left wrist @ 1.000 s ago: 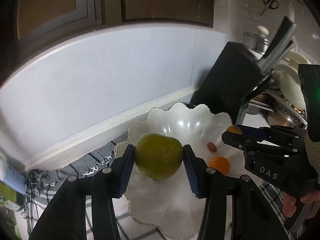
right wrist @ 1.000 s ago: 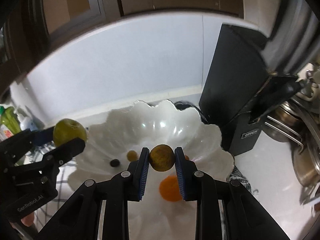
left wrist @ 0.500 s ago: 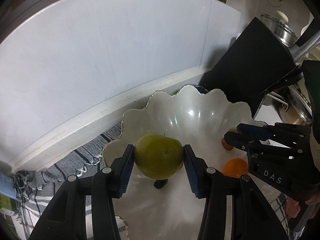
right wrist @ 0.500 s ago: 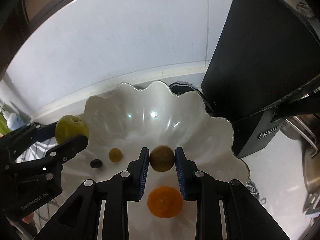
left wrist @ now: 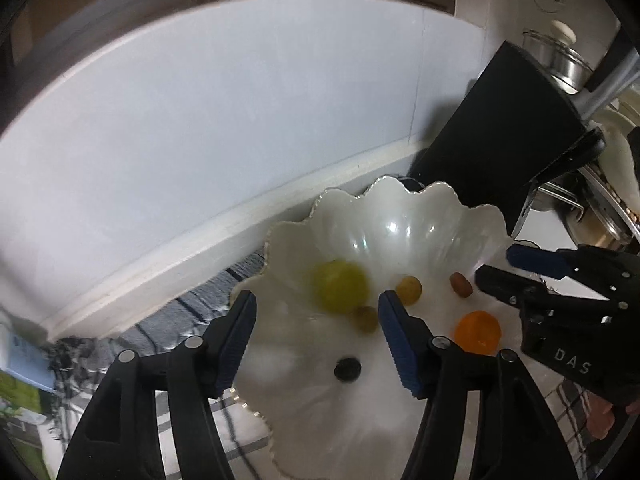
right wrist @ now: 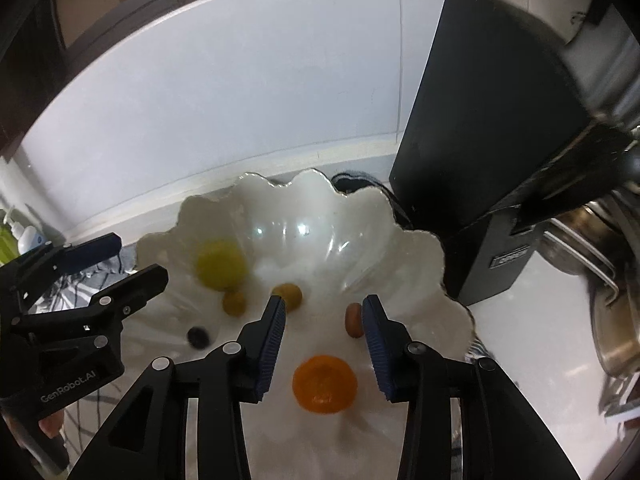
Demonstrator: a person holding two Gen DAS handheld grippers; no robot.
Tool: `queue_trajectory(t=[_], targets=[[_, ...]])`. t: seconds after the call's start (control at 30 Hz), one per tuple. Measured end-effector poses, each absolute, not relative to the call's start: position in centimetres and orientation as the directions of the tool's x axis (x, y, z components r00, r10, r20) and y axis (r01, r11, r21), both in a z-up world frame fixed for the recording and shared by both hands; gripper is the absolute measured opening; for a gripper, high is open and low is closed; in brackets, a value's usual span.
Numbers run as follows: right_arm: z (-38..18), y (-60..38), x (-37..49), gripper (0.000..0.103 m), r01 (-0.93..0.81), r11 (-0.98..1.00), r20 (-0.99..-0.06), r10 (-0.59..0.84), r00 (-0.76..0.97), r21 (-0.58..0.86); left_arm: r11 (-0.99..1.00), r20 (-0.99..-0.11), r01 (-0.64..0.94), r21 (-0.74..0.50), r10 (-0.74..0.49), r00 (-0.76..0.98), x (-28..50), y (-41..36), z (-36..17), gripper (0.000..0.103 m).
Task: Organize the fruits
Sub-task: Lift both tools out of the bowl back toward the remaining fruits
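A white scalloped bowl (left wrist: 420, 216) (right wrist: 360, 216) stands on a striped cloth by the wall. In it lie a blurred green apple (left wrist: 340, 286) (right wrist: 220, 266), a brownish round fruit (left wrist: 409, 289) (right wrist: 287, 295), a smaller olive-coloured fruit (left wrist: 365, 319) (right wrist: 234, 303), an orange (left wrist: 478, 332) (right wrist: 324, 383), a reddish date (left wrist: 461, 284) (right wrist: 354, 320) and a dark berry (left wrist: 347, 369) (right wrist: 199, 336). My left gripper (left wrist: 316, 334) (right wrist: 120, 258) is open and empty over the bowl's left side. My right gripper (right wrist: 324, 334) (left wrist: 496, 264) is open and empty over the bowl's right side.
A black knife block (right wrist: 480, 168) (left wrist: 500, 128) stands just right of the bowl. Steel pots (right wrist: 612, 280) and a dish rack (left wrist: 600, 208) are at the far right. Bottles (right wrist: 16, 236) stand at the left by the white wall.
Both grippers have opened. The green apple dropped from my left gripper and the brownish fruit from my right one; both now lie in the bowl.
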State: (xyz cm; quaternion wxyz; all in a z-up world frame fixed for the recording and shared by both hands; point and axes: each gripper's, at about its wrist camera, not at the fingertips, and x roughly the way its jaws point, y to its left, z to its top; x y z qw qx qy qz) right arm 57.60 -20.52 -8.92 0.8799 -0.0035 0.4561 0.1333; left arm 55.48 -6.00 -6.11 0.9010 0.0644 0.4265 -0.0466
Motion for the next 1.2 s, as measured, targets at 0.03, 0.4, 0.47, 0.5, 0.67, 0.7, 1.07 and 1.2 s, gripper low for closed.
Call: queue_trajectory(t=[0.03, 0.4, 0.47, 0.5, 0.67, 0.7, 1.07, 1.2], targets=[[-8.5, -20.5, 57.2, 0.041, -0.239, 0.964, -0.797, 0.232, 0.557, 0.113, 0.987, -0.767, 0.137, 0.084, -0.024, 0.642, 55.1, -6.0, -5.7, 0.064], [-4.3, -21.0, 52.7, 0.041, -0.236, 0.966, -0.734, 0.236, 0.637, 0.106, 0.987, -0.664, 0.118, 0.112, -0.014, 0.748, 49.9, -5.9, -1.3, 0.067], [-3.8, -21.1, 51.8, 0.041, -0.239, 0.964, -0.724, 0.247, 0.644, 0.116, 0.987, -0.648, 0.117, 0.113, -0.016, 0.761, 48.8, -5.9, -0.7, 0.067], [-3.6, -21.2, 51.2, 0.041, -0.238, 0.964, -0.721, 0.247, 0.648, 0.117, 0.986, -0.641, 0.117, 0.116, -0.015, 0.767, 48.4, -6.0, -0.4, 0.067], [-2.9, -21.3, 48.9, 0.041, -0.233, 0.967, -0.697, 0.235, 0.677, 0.100, 0.981, -0.597, 0.124, 0.146, -0.012, 0.802, 46.2, -6.5, 0.8, 0.069], [-2.7, -21.5, 48.4, 0.041, -0.232, 0.968, -0.691, 0.233, 0.684, 0.096, 0.980, -0.588, 0.128, 0.152, -0.015, 0.809, 45.7, -6.6, 1.0, 0.069], [-1.3, -22.5, 43.2, 0.041, -0.207, 0.977, -0.638, 0.196, 0.745, 0.058, 0.976, -0.548, 0.167, 0.139, -0.065, 0.834, 41.1, -7.2, 2.5, 0.069], [-0.9, -22.7, 41.3, 0.041, -0.213, 0.976, -0.627, 0.193, 0.754, 0.044, 0.973, -0.543, 0.182, 0.142, -0.077, 0.836, 39.6, -7.5, 2.4, 0.070]])
